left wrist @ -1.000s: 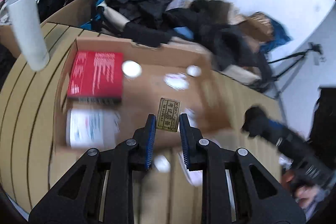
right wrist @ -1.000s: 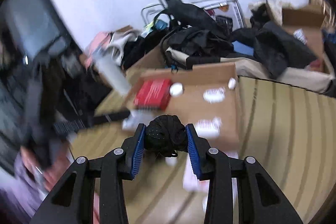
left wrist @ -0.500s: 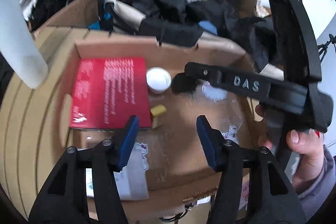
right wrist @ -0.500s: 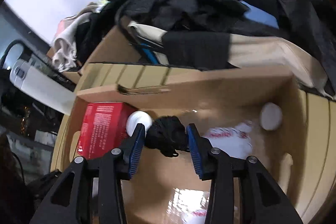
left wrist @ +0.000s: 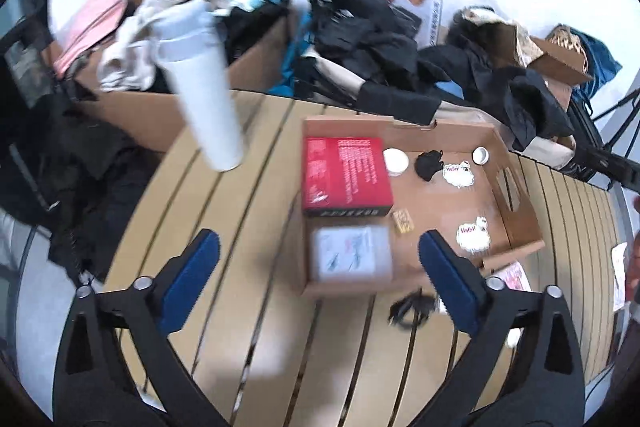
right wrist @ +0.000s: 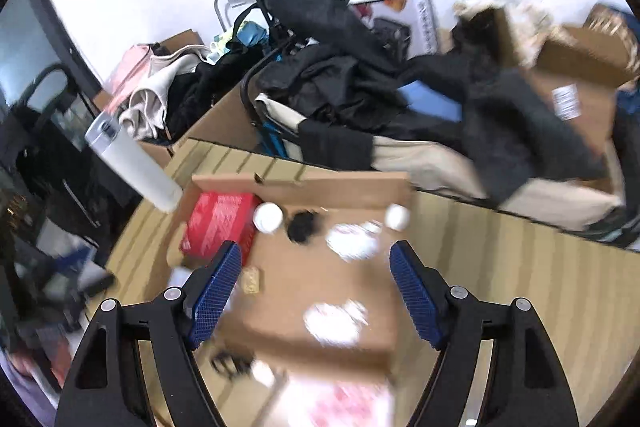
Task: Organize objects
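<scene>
A shallow cardboard tray (left wrist: 520, 203) (right wrist: 304, 185) lies on the slatted wooden table. In it are a red box (left wrist: 344, 179) (right wrist: 218, 225), a white packet (left wrist: 348, 255), a small yellow tag (left wrist: 402, 221) (right wrist: 251, 279), a black bundle (left wrist: 429, 165) (right wrist: 302, 226), two white caps (left wrist: 396, 161) (left wrist: 480, 155) and white stickers (left wrist: 474, 237). My left gripper (left wrist: 318, 277) is open and empty, raised above the table at the tray's near left corner. My right gripper (right wrist: 316, 289) is open and empty above the tray.
A tall white bottle (left wrist: 208, 95) (right wrist: 132, 167) stands at the table's left. A black cable (left wrist: 412, 307) and papers (left wrist: 514, 275) lie in front of the tray. Cardboard boxes (left wrist: 160, 115), bags and dark clothes (right wrist: 344, 83) crowd the far edge.
The left gripper dropped the yellow tag in the tray, opened and pulled back. The right gripper let go of the black bundle beside the white cap, opened and drew back.
</scene>
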Tool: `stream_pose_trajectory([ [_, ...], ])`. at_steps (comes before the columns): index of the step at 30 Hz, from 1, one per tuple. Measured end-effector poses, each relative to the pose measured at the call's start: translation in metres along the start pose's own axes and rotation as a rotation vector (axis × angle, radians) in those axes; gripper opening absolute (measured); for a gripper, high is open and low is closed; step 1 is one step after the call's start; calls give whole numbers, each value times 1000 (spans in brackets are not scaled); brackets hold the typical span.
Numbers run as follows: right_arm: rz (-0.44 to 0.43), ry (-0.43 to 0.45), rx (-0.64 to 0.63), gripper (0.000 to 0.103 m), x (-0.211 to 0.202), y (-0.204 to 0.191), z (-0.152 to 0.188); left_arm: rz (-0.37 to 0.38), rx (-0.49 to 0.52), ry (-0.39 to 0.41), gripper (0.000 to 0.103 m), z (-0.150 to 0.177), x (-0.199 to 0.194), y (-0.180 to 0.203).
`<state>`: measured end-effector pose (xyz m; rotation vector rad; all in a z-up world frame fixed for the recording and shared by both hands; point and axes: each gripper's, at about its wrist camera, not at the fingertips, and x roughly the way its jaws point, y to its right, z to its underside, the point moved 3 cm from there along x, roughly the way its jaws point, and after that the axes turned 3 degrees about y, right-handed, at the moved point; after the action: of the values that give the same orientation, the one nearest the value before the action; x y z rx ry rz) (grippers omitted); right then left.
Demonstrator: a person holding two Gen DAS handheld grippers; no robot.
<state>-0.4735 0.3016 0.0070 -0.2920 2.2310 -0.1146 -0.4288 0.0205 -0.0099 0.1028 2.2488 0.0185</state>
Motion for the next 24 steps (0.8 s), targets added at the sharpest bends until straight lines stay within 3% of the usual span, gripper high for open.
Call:
stream_pose_trajectory([
  [3, 46, 35, -15, 80, -50, 2, 19, 3, 4, 43, 103, 15, -41, -10],
  [7, 36, 90, -19, 80, -106, -10, 50, 21, 31, 92, 103, 40, -92, -9],
  [10, 35, 130, -44, 81, -140, -29, 91, 65, 29, 128, 103, 72, -128, -9],
  [12, 28, 128, -65, 81, -159, -46, 137, 52, 26, 132, 103, 107, -148, -9],
  [14, 30, 134, -65, 81, -171, -56, 173, 42, 46, 126, 103, 142, -161, -5],
  [18, -47, 111, -27, 81, -182, -91, 264, 121, 33, 83, 103, 211, -175, 8],
  [22, -113, 31, -47, 81, -169, -116, 303, 117, 96, 52, 103, 226, -170, 21],
  [24, -76, 17, -84, 81, -162, -120, 301, 105, 102, 50, 103, 222, -164, 23],
])
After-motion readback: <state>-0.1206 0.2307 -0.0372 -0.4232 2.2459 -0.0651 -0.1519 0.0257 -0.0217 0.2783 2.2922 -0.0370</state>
